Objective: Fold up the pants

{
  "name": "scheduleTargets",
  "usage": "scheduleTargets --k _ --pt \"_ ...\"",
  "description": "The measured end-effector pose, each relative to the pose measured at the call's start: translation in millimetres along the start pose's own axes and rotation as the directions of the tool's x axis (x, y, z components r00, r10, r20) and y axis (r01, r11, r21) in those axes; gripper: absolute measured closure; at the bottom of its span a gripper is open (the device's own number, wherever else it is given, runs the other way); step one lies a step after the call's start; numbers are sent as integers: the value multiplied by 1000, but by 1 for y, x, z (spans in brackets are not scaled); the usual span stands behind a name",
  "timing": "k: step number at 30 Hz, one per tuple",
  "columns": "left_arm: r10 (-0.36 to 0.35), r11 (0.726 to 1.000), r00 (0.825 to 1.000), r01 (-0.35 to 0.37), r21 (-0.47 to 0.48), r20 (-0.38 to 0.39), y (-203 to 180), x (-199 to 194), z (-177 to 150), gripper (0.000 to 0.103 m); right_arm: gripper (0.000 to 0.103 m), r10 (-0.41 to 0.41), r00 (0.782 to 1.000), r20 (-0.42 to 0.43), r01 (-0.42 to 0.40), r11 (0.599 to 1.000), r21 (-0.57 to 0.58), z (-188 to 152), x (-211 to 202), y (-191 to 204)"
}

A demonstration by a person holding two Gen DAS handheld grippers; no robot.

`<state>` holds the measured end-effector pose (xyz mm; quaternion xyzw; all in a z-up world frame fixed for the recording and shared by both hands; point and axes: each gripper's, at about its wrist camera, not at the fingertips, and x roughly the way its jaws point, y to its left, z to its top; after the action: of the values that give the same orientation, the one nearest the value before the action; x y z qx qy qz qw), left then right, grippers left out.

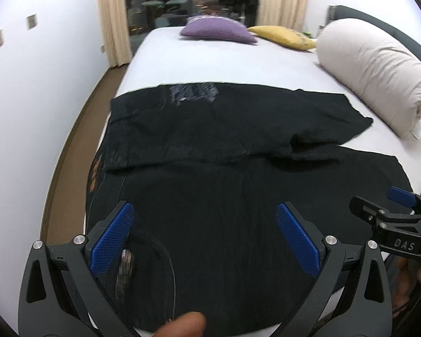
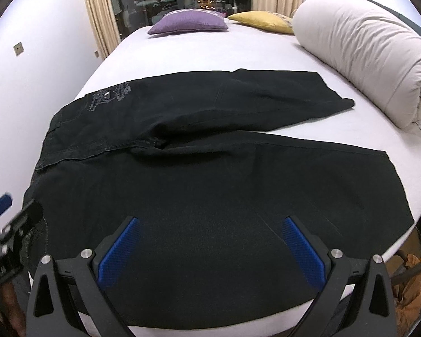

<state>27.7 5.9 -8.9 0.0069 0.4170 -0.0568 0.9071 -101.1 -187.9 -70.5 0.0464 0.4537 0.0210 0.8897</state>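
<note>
1. Black pants [image 2: 199, 185]: spread flat across the near part of the bed [image 2: 210, 53], waistband toward the left edge, legs running toward the right edge. The two legs part in a V; the nearer leg lies along the near edge, the farther leg angles away toward the rolled duvet. A pale printed patch [image 1: 193, 92] shows near the waistband on the far side.
2. Left gripper [image 1: 205, 216]: poised over the waist end of the pants at the near edge; blue-padded fingers [image 1: 113, 238] spread wide, holding nothing. Also in the right wrist view at far left [image 2: 2, 224], blurred.
3. Right gripper [image 2: 210, 230]: above the nearer leg at the near edge; fingers [image 2: 303, 250] spread wide, empty.
4. Rolled cream duvet [image 2: 362, 56]: along the right edge of the bed, apart from the pants.
5. Purple cushion [image 2: 188, 22] and yellow cushion [image 2: 261, 19]: side by side at the far edge.
6. Cream curtains [image 1: 112, 16]: flanking a dark window beyond the bed.
</note>
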Motion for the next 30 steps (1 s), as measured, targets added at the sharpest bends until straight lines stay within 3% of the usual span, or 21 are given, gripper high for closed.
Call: scheduleTargets --k 3,6,9,12,14,18,22,26,30 --pt "-140 989 988 142 34 -71 5 23 21 0 0 64 998 5 -64 998 -14 7 4 -5" --pt "-85 989 993 95 116 -85 5 40 41 0 0 122 993 8 -121 992 -34 19 9 -7" --pt "-91 986 990 104 127 -104 20 61 72 0 0 184 982 37 -181 980 -80 38 12 -12" --pt "-73 982 995 85 167 -75 43 86 111 0 2 225 973 48 -215 965 -150 56 16 -14" --pt "-56 975 995 73 208 -86 56 110 138 0 15 252 967 33 -239 947 -215 67 22 -14" --pt "-57 950 986 102 295 -159 77 163 186 0 27 308 951 -35 -305 909 -284 83 43 -17" --pt "-110 931 955 196 309 -276 93 209 213 10 34 357 931 -77 -362 880 -306 92 61 -19" --pt "-144 904 907 283 320 -397 103 244 219 38 37 397 911 -111 -411 852 -325 101 75 -16" --pt "-155 890 872 327 317 -465 116 263 218 41 40 414 900 -138 -435 833 -343 109 88 -12"
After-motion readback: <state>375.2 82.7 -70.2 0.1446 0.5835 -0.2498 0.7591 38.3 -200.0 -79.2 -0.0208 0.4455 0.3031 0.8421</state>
